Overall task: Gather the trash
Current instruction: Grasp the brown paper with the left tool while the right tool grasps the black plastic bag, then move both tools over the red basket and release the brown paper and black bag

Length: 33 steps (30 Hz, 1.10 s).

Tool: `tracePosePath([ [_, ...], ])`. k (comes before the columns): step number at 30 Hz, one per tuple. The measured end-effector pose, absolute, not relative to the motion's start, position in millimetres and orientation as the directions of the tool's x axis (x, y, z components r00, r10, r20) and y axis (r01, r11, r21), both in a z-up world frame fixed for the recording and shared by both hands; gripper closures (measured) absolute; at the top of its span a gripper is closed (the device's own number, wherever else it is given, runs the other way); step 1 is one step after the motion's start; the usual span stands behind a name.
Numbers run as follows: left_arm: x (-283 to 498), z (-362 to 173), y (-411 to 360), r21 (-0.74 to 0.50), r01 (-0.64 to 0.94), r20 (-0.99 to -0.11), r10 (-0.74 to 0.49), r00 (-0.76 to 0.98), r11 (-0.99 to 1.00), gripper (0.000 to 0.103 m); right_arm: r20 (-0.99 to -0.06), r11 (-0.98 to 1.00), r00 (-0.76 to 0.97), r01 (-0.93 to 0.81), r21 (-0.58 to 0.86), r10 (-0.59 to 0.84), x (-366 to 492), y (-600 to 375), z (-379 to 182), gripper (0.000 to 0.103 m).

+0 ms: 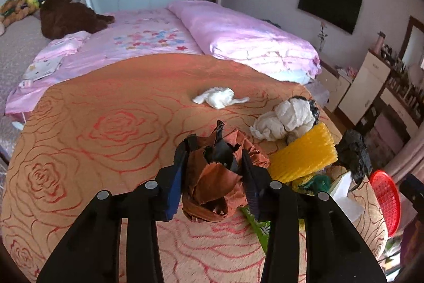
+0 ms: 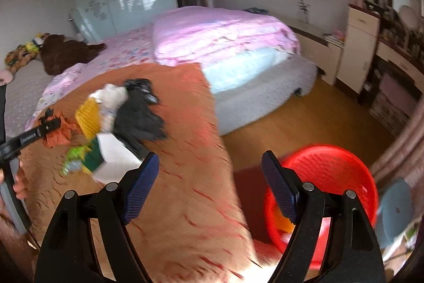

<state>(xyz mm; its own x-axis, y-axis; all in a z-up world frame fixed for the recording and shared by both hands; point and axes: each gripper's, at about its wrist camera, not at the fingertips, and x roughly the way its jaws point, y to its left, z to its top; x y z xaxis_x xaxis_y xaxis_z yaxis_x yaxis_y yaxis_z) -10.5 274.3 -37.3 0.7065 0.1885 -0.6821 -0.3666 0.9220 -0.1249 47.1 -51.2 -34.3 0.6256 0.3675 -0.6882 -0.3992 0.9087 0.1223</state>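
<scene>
**Left hand-held gripper pinches brown paper; right one hangs spread by the red basket**

On the far left of the left wrist view, a brown plush toy (image 1: 67,15) lies on the bed, beside the pink sheet (image 1: 148,39). An orange blanket with a red rose pattern (image 1: 92,129) covers the near part of the bed and carries the trash.

At the centre, the left hand-held gripper (image 1: 212,171) pinches a crumpled wad of brown paper (image 1: 214,182), with a scrap of black in it, between its 2 blue pads, which press on it from either side. Beyond it, apart from the rest, lies a white tissue (image 1: 218,96). To the right sits a bunched white cloth (image 1: 286,120), then a yellow ribbed piece (image 1: 304,153) just beside the brown paper, then a crumpled black bag (image 1: 353,153). A green wrapper (image 1: 261,227) shows under the gripper's right finger. At the right edge, a red basket (image 1: 385,200) stands off the bed.

In the blurred right wrist view, the same pile lies to the left on the blanket, with the left gripper at its edge. The right hand-held gripper (image 2: 210,187) hangs spread wide with nothing between its fingers, over the blanket's edge. The red basket (image 2: 344,177) stands just right of it on the wooden floor (image 2: 304,121).
</scene>
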Motion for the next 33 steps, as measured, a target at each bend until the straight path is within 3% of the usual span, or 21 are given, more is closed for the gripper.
tracePosePath([
  [3,-17.0,-34.4,277.9,-0.123,-0.381,-0.673,0.205,0.711,0.916,0.065,-0.688,0.884,0.600,-0.449,0.133,0.408,58.7,-25.6,-30.3,0.025],
  [5,-21.4,-33.3,279.3,-0.126,-0.385,-0.667,0.209,0.715,0.914,0.065,-0.683,0.862,0.584,-0.488,0.135,0.438,66.3,-5.8,-27.9,0.019],
  [15,-26.7,-31.4,275.5,-0.122,-0.373,-0.656,0.207,0.725,0.920,0.065,-0.729,0.830,0.526,-0.548,0.102,0.437,95.0,47.1,-43.4,0.021],
  [20,-27.8,-32.1,270.6,-0.122,-0.366,-0.656,0.202,0.727,0.923,0.065,-0.753,0.819,0.487,-0.562,0.118,0.443,96.3,45.8,-51.6,0.057],
  [23,-28.6,-31.0,269.6,-0.122,-0.364,-0.653,0.201,0.730,0.924,0.065,-0.746,0.819,0.488,-0.559,0.131,0.453,94.7,40.7,-49.8,0.062],
  [33,-39.9,-11.5,264.6,-0.121,-0.362,-0.614,0.216,0.759,0.924,0.065,-0.684,0.824,0.537,-0.541,0.169,0.493,82.8,17.7,-22.9,0.063],
])
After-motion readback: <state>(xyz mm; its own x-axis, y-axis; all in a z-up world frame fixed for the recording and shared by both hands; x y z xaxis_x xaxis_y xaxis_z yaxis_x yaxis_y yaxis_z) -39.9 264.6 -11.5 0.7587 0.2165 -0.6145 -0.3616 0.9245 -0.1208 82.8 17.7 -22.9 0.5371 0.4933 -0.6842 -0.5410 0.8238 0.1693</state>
